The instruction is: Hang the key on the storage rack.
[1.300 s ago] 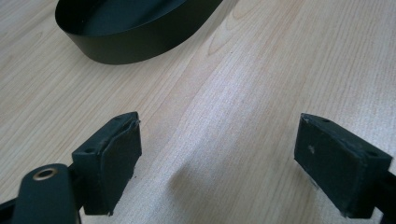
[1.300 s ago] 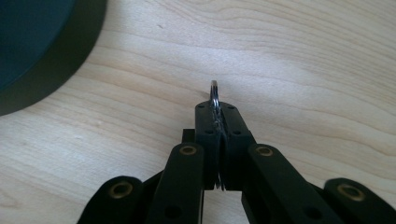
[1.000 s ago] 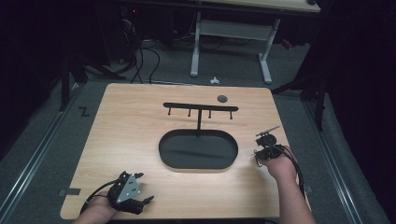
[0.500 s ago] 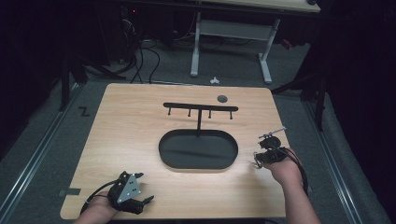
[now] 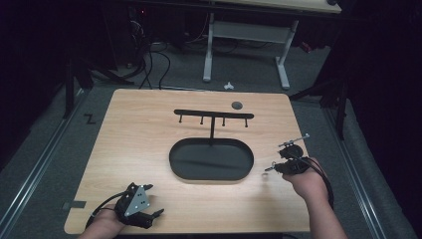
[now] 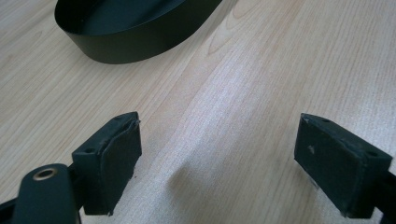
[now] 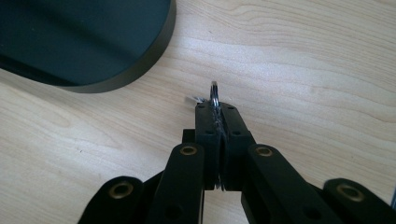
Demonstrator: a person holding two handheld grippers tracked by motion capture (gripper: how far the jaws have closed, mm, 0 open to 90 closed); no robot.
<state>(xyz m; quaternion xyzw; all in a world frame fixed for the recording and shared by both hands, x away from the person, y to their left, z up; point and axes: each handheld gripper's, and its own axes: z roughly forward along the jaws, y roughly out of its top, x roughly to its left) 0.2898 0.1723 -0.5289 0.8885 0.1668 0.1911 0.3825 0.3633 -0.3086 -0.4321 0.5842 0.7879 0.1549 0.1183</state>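
The left gripper (image 5: pixel 155 213) sits low at the near-left corner of the table (image 5: pixel 139 144), held in the person's left hand (image 5: pixel 102 226), its grey plate facing up. Its jaws stand wide apart with nothing between them; in the left gripper view the two pads (image 6: pixel 114 154) frame bare wood, and the tray (image 6: pixel 135 39) lies ahead of them and to their left, well apart. Ahead of that gripper and to its right, the black oval tray (image 5: pixel 211 160) rests mid-table, and behind it stands a black rack (image 5: pixel 213 115) with short pegs hanging from its crossbar. A small dark disc (image 5: pixel 237 105) lies just past the rack's right end. Farther right, the right gripper (image 5: pixel 272 168) is held by the right hand (image 5: pixel 311 181) just beside the tray's right end, tips pointing toward it. Its jaws are pressed together on a thin metal ring (image 7: pixel 214 93), which stands on edge between the pads and pokes out past the tips. In the right gripper view the tray's rim (image 7: pixel 140 60) curves ahead and left of the tips, near but not touching.
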